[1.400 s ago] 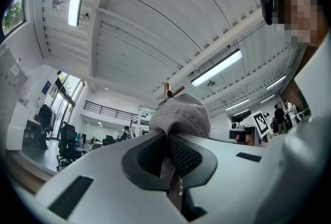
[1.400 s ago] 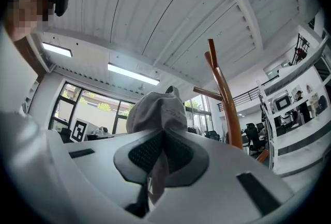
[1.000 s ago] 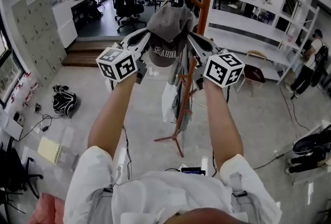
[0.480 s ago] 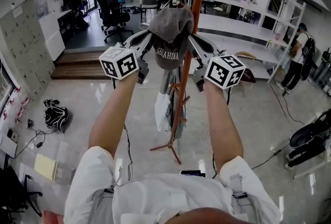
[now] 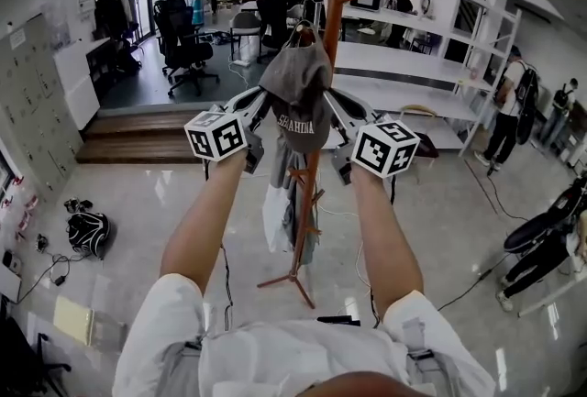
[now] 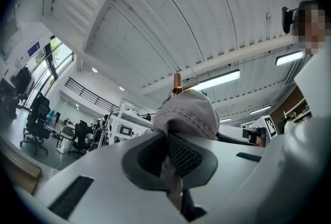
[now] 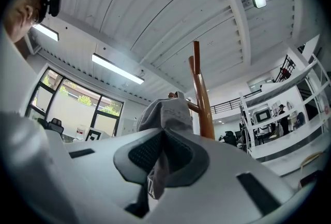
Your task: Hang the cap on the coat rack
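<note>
Down on the floor at the far left, as seen from our head, a dark backpack (image 5: 88, 232) lies on pale tiles, well apart from us. Beyond it, black office chairs (image 5: 179, 42) stand on a darker raised area behind a wooden step (image 5: 138, 125).

We stretch both bare arms forward and up. Our left gripper (image 5: 261, 104) is clamped onto the left edge of a grey cap (image 5: 298, 93). That gripper's own view shows a fold of the cap's cloth pinched tight between the dark pads, with the rounded crown bulging just above them.

The cap is held up between our two grippers, crown on top and white lettering lower down, facing us. It sits directly in front of a tall wooden coat rack (image 5: 334, 5), high on the pole and overlapping it. The right gripper view shows a peg running from the pole to behind the cap. We cannot tell whether the cap rests on that peg or only hangs beside it. Lower on the rack a pale bag (image 5: 275, 216) hangs close to the pole.

Our right gripper (image 5: 332, 106) is closed onto the right edge of the cap. Its own view shows grey cloth trapped between the pads and draping downward.

Further right, white shelving (image 5: 440, 65) runs along the room, and a person (image 5: 507, 111) stands at its far end.
</note>
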`<state>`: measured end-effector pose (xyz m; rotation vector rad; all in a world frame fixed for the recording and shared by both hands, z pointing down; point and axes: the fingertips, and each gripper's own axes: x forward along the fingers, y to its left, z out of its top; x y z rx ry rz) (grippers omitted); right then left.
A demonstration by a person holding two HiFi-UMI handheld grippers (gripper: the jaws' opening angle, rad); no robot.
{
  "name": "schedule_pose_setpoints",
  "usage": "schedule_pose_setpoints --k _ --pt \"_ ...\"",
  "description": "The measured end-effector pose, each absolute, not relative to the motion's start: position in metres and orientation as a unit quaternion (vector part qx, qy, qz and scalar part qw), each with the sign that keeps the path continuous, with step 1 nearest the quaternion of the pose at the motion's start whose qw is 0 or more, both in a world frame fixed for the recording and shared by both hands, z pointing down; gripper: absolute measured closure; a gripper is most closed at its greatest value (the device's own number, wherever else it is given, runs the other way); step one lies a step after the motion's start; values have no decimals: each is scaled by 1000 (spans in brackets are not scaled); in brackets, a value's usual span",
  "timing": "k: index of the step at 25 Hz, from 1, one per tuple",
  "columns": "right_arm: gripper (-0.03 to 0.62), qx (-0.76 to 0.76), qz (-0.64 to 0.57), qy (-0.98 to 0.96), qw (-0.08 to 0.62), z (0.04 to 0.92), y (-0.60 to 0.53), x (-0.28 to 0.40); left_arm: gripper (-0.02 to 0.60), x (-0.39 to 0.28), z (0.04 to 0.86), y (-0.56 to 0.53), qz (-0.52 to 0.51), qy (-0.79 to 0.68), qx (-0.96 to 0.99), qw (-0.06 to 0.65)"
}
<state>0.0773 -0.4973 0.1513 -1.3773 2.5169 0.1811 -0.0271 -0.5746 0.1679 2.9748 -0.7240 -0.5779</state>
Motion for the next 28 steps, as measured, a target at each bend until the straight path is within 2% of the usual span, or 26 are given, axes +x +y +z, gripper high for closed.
schedule_pose_setpoints --k 28 --pt "568 -521 22 846 115 192 -500 109 565 29 214 -588 -162 -195 963 88"
